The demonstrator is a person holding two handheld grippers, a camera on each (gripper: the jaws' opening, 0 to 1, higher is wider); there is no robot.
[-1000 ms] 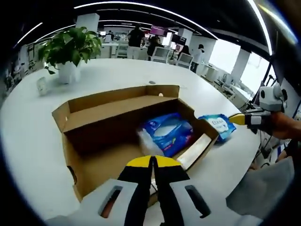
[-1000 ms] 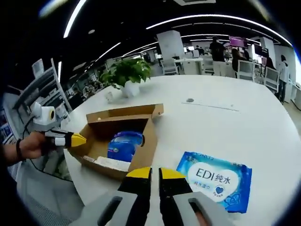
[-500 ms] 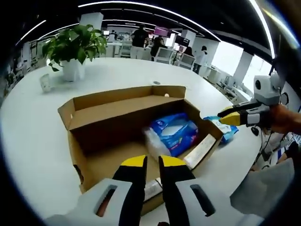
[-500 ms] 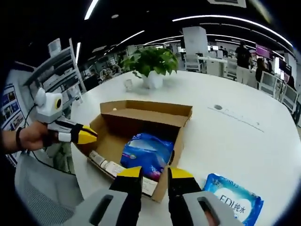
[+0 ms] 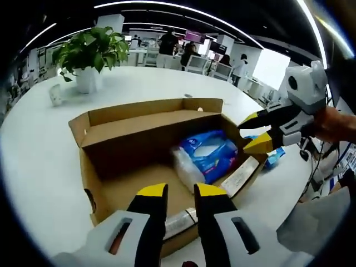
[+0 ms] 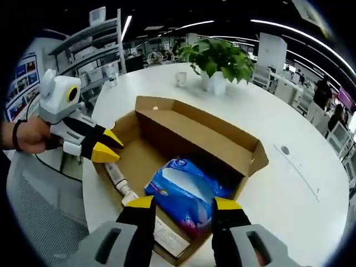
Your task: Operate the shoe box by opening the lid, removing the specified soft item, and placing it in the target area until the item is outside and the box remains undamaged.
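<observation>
White round worktop (image 6: 311, 183) in an open office carries the shoe box (image 6: 183, 125), lid open. Blue soft pack (image 6: 181, 192) lies inside, just ahead of the released right claw (image 6: 183, 203); left claw (image 5: 181, 190) is likewise empty, jaws parted. Pack likely light, crinkly, slippery: pinch mid-body.

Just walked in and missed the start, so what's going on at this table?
A person holds a hand-held gripper in each hand over an open cardboard shoe box on a white table. The right hand-held gripper is open, poised just above a blue soft pack inside the box. The left hand-held gripper, also open, hovers at the box's near edge. Nothing is gripped yet.
</observation>
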